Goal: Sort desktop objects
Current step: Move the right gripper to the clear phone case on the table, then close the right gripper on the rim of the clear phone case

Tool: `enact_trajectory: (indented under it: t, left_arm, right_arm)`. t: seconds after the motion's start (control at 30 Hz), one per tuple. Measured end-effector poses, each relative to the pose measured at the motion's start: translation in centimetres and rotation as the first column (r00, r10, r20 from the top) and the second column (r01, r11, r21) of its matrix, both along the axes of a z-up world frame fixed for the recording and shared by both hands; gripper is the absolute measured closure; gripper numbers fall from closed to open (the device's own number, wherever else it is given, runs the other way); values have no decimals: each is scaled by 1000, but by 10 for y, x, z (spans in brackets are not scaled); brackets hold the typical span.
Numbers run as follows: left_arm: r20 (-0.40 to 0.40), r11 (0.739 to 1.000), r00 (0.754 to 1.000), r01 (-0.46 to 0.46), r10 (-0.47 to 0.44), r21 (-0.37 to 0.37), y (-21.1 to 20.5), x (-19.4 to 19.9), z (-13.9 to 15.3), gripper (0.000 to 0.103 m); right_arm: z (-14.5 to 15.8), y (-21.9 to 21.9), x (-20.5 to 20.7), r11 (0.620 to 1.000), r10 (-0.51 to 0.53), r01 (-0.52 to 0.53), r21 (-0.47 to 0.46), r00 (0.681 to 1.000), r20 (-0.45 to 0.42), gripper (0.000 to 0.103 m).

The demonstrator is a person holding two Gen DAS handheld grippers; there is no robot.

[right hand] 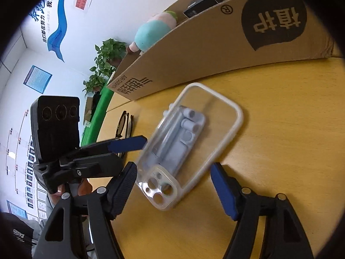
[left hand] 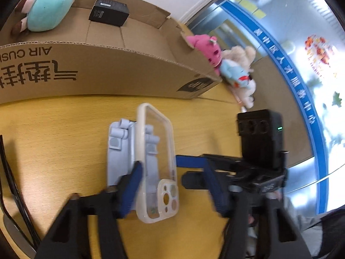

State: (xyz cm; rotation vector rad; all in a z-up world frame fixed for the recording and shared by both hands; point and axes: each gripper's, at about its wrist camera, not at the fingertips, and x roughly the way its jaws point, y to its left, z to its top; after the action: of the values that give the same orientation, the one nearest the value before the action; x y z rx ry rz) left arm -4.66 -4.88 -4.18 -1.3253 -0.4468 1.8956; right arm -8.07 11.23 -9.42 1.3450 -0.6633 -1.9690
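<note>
Two items are already sitting in the cardboard box [left hand: 129,73]; the phone case [right hand: 189,142] is waiting between the right gripper [right hand: 174,183]'s spread jaws, the left gripper [left hand: 174,185]'s grip unclear.

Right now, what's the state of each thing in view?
Phone case: tilted, propped on the stand.
Stand: folded, lying under the case.
Cardboard box: open on top.
Glasses: folded.
Left tongs: open, case between them.
Right tongs: open, case between them.
</note>
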Motion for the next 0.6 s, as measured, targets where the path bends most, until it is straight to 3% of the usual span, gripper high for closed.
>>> enact_trajectory:
  t: [0.03,0.07,0.17,0.23,0.3,0.33,0.4,0.43,0.5,0.6]
  left_arm:
    - [-1,1000,1000,10,-10,12,0,1,2,74]
    - [-13,1000,1000,22,-22,12,3,3,5,77]
    - [-38,998,997,63,-62,10,14,10,12,77]
    - [-53,998,997,57,-58,-25,18,12,14,77]
    - [-39,999,999,35,-35,-5,12,12,15,77]
    - [-47,1000,999,8,-9,-12,6,12,17,73]
    - [-73,996,996,-51,45,-74,-7,9,19,50]
    - [-86,990,994,-83,73,-116,-12,5,19,33]
    - [-81,980,991,-117,105,-160,-19,-3,15,28]
    - [-33,988,999,-45,41,-145,-10,-11,5,28]
  right_arm:
    - [0,0,0,1000,1,-1,-8,1000,2,31]
    - [0,-2,0,1000,7,-7,-13,1000,2,31]
    - [3,-9,4,999,42,-42,-31,999,-16,31]
    - [5,-14,7,998,55,-55,-17,998,-31,31]
    - [6,-13,8,999,49,-49,-5,998,-29,31]
    - [8,-9,9,999,37,-37,6,999,-29,31]
    - [10,-2,10,1000,17,-16,22,999,-34,31]
    - [11,2,10,1000,8,-7,17,999,-34,31]
    - [10,5,8,1000,-1,1,8,1000,-25,31]
    - [2,-3,3,1000,8,-8,8,1000,3,31]
